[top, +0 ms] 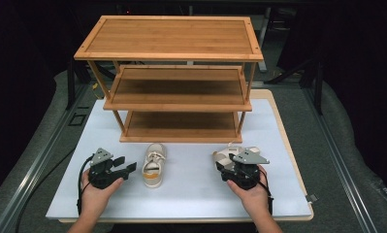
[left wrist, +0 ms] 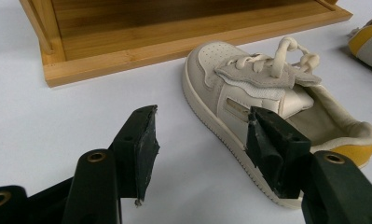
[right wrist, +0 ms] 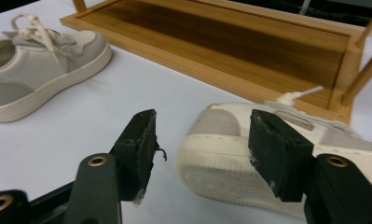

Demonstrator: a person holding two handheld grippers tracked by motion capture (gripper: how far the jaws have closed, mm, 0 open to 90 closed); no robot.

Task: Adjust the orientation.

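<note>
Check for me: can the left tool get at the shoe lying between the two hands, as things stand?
Probably yes. The left tool is open, and the shoe lies on the white board right beside it, one jaw already alongside its sole. Nothing stands between them; the wooden rack sits behind.

Items counted on the white table [top: 191, 194]: one bamboo shoe rack [top: 176, 77] with three shelves; two cream sneakers, the first sneaker [top: 153, 165] standing left of centre, the second sneaker [top: 226, 155] to the right. Two handheld grippers were present: left gripper [top: 128, 171] and right gripper [top: 230, 167].
</note>
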